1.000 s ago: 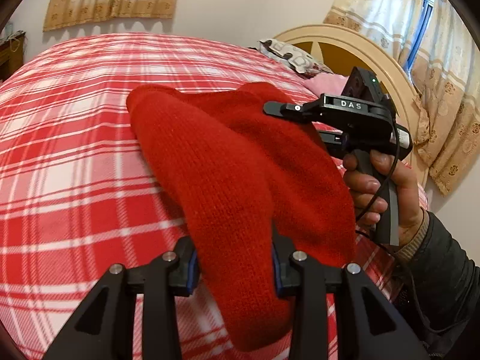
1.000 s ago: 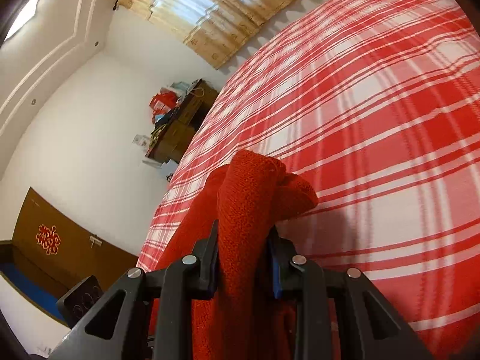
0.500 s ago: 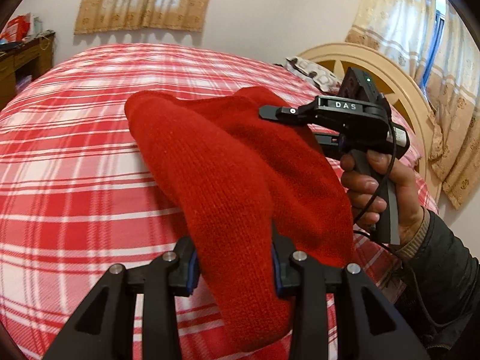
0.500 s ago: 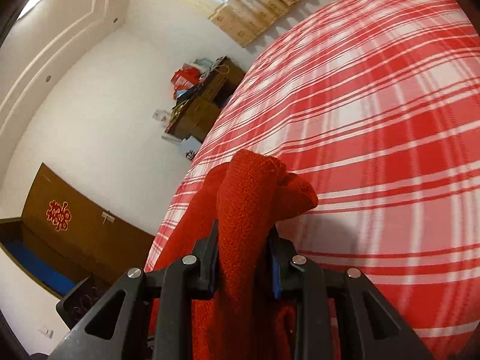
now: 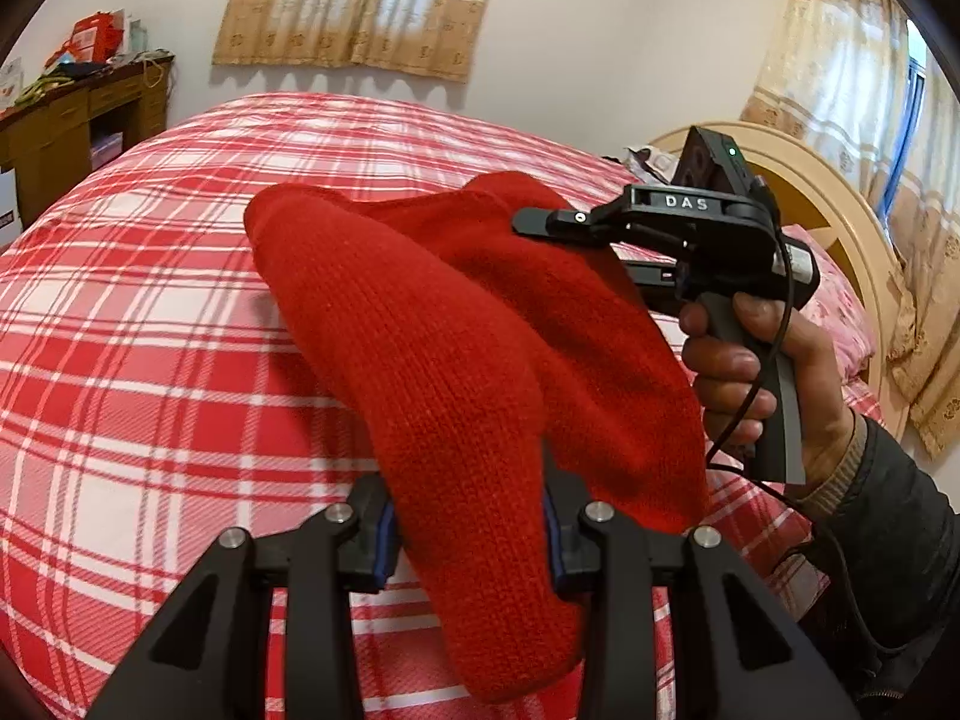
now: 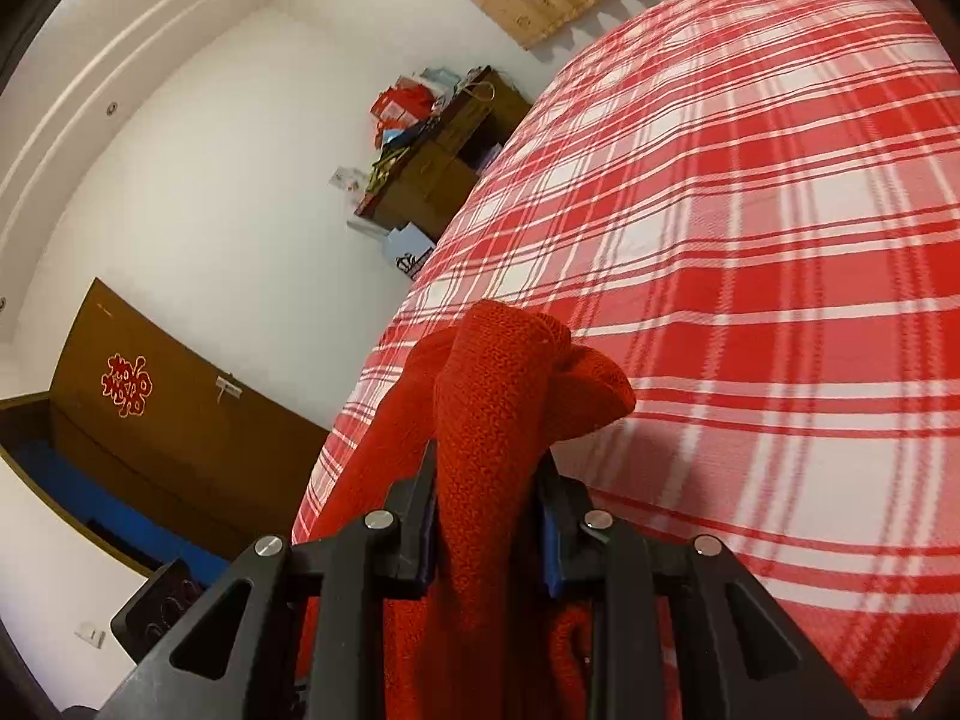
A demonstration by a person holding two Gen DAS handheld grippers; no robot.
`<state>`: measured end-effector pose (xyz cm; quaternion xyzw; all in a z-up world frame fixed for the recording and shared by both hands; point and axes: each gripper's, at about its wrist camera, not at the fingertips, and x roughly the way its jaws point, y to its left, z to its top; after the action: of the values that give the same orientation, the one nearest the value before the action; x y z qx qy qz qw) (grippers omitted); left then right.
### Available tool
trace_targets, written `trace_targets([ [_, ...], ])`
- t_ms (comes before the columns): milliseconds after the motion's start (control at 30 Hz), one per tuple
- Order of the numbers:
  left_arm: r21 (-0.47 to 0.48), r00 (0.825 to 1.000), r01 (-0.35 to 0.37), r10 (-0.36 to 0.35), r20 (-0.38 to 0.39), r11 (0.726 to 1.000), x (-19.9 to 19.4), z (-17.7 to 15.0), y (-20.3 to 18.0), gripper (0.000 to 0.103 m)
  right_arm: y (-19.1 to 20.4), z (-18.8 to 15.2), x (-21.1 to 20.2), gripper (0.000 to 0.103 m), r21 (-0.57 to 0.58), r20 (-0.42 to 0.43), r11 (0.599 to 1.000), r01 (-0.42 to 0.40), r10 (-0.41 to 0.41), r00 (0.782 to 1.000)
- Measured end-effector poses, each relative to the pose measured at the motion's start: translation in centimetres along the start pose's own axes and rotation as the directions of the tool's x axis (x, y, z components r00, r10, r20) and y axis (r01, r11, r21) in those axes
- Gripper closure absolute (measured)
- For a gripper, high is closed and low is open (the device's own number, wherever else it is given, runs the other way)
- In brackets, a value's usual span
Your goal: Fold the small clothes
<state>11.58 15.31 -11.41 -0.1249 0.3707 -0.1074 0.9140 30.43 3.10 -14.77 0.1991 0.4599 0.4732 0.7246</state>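
Note:
A red knitted garment hangs in the air above the bed, stretched between both grippers. My left gripper is shut on its near end, with cloth drooping below the jaws. My right gripper is shut on the other end, which bunches up past the jaws. In the left wrist view the right gripper and the hand holding it are at the right, with the finger tips sunk into the cloth.
A bed with a red and white plaid cover lies below. A beige headboard and pink pillow are at the right. A brown desk with clutter stands at the far left, curtains behind. A wooden door shows in the right wrist view.
Both grippers have lifted and tilted upward with the garment still held; more of the far wall, desk and curtains has come into view. The grip on the cloth is unchanged.

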Motion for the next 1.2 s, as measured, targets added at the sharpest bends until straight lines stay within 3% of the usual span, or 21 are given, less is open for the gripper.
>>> trace_targets([
  [600, -0.04, 0.998, -0.067, 0.066, -0.006, 0.997, -1.0, -2.4, 4.1, 0.065, 1.9, -0.3, 7.0, 0.076, -0.024, -0.098, 1.0, 0.013, -0.015, 0.995],
  [900, -0.047, 0.998, -0.067, 0.067, -0.015, 0.997, -1.1, -3.8, 4.5, 0.065, 2.4, -0.2, 7.9, 0.076, -0.033, -0.112, 0.999, 0.034, -0.038, 0.993],
  [1200, -0.066, 0.998, -0.058, 0.057, -0.024, 0.996, -0.6, -4.2, 5.0, 0.065, 0.5, -0.6, 7.9, 0.076, 0.02, -0.101, 0.998, 0.064, -0.062, 0.993],
])
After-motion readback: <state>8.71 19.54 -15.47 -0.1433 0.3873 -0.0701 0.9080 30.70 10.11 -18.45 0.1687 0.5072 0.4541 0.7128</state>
